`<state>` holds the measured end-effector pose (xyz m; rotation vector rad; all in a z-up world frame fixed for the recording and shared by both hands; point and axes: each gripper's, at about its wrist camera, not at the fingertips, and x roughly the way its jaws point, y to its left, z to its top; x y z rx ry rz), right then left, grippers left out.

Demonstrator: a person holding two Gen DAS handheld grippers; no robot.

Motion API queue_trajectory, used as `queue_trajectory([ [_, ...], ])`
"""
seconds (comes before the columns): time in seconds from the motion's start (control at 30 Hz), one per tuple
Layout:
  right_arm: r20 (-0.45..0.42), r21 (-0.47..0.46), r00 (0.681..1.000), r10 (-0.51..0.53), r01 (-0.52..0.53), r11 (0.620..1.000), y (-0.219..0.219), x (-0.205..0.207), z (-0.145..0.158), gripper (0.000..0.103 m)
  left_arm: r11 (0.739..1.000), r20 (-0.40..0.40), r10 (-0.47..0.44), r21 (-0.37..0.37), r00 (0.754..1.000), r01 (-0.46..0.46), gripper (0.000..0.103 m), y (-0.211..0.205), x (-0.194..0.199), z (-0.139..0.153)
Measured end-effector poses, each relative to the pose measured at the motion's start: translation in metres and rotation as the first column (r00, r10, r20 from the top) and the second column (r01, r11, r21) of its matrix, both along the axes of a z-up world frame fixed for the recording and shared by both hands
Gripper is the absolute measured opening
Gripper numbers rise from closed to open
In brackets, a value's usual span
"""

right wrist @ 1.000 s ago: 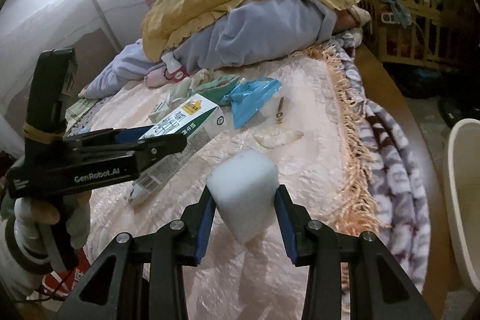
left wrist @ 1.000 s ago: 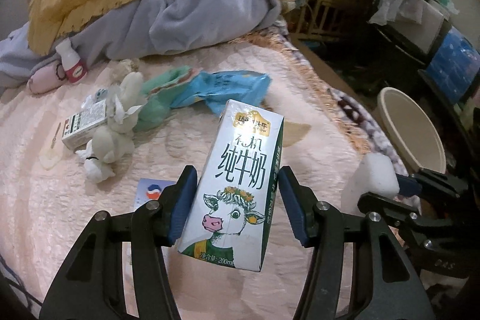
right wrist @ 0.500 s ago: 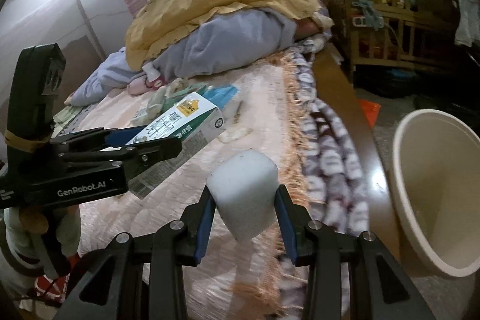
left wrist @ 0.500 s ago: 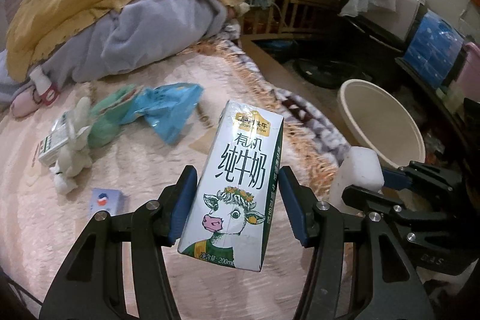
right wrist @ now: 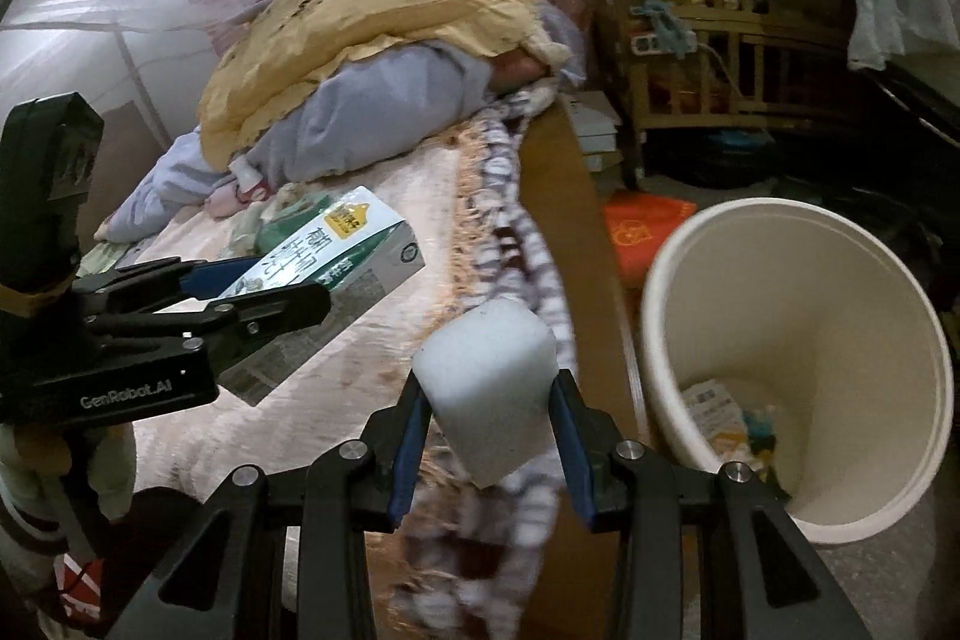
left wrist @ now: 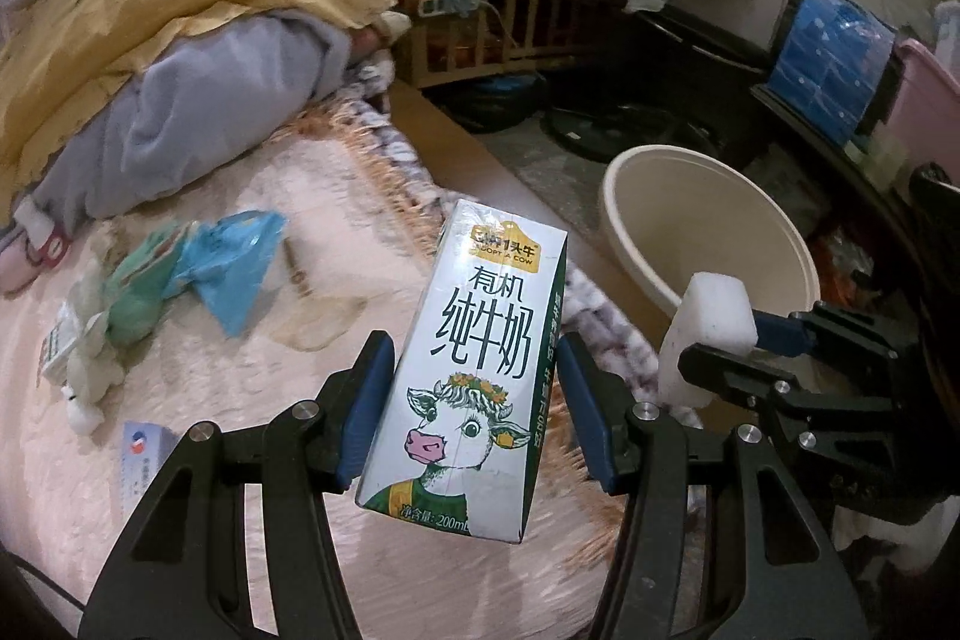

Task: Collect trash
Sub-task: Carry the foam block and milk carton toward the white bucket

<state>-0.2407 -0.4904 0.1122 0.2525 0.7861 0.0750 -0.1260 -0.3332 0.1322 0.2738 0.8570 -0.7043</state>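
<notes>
Tongs, left: your left tongs point(left wrist: 474, 415) are clamped on a milk carton point(left wrist: 474, 370), held upright above the near edge of the bed point(left wrist: 240, 388).
Tongs, right: your right tongs point(right wrist: 489, 436) are clamped on a white foam block point(right wrist: 489, 388), which bulges above the blue pads point(right wrist: 411, 436).
Bin: cream waste bin point(right wrist: 870, 292) stands on the floor just right of the bed, mouth tilted toward you, with scraps of paper already at its bottom.
Step in hand: by my reading, you are carrying both pieces toward the bin.
Doing it well: bring each piece fully over the open mouth before you part the tongs. The foam is nearer the rim, so let it go first. Keep the two tongs from knocking together, as they ride close side by side. The carton is the heavier piece, so drop it low and centred.
Left on the bed: blue wrapper point(left wrist: 231, 268), a small box point(left wrist: 57, 349) and other bits lie farther left, not yet collected.
Writing on carton: "有机 纯牛奶", "ADOPT A COW", and "净含量: 200mL" along the bottom, beneath a cartoon cow.
Writing on tool: "GenRobot.AI" on the left tongs' body, read from the right view.
</notes>
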Motion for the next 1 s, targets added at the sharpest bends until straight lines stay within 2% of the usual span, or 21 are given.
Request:
queue_trajectory([
  [0.53, -0.020, -0.023, 0.991, -0.130, 0.129, 0.991, -0.076, -0.019, -0.013, 0.038, 0.996, -0.023, -0.089, 0.014, 0.996, 0.089, 0.055, -0.072, -0.009, -0.011],
  [1.0, -0.073, 0.050, 0.964, -0.257, 0.261, 0.964, -0.136, -0.025, -0.044, 0.038, 0.988, -0.109, -0.151, -0.029, 0.982, 0.149, 0.055, -0.128, -0.001, -0.023],
])
